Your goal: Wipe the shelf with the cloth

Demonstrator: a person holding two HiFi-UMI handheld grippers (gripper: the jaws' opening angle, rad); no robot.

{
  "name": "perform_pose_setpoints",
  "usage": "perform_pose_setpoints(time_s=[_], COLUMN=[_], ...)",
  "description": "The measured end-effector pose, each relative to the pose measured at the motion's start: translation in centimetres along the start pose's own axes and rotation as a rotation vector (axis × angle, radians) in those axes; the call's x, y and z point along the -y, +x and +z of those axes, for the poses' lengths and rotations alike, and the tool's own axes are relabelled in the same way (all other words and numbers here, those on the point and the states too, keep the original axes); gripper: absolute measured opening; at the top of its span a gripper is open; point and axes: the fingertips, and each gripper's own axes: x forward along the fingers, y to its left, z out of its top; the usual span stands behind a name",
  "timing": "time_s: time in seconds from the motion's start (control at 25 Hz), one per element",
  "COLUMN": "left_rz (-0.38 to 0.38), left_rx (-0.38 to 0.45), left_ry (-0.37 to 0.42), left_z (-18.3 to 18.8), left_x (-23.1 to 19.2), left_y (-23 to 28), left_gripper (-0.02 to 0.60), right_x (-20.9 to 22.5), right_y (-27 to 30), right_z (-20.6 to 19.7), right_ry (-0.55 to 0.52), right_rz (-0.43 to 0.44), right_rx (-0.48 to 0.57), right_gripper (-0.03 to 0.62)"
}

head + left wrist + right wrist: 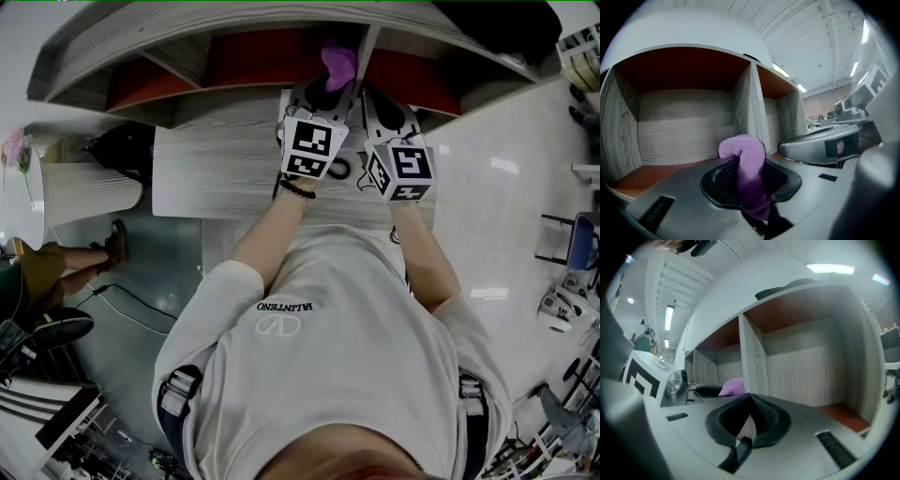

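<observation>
The purple cloth [749, 161] is clamped between the jaws of the left gripper [751, 185], and its free end is folded over above them. It is held at the front of the shelf [684, 122], just left of the upright divider [750, 98] between two compartments. Whether it touches the red-brown shelf floor cannot be judged clearly. The right gripper [749, 416] is seen just beside the left one, its jaws closed together with nothing between them. The grey wooden bench [216, 173] lies below both.
</observation>
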Motion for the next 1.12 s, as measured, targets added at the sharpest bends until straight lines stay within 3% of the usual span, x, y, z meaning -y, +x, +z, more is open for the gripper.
perform_pose_setpoints(time_s=[0.6,1.12], left_rz=[-0.015,-0.003], left_rx=[0.022,0.052], left_ry=[0.073,0.080], left_z=[2.0,4.4], left_x=[-0.1,0.1], left_y=[-1.0,-1.6], left_gripper=[0.103,0.103], right_x=[0.1,-0.8], right_y=[-0.6,-0.7], right_z=[1.3,3.1], right_ry=[0.009,-0.004], right_rz=[-0.003,0.024], right_rx=[0.034,0.056], right_gripper=[-0.002,-0.002])
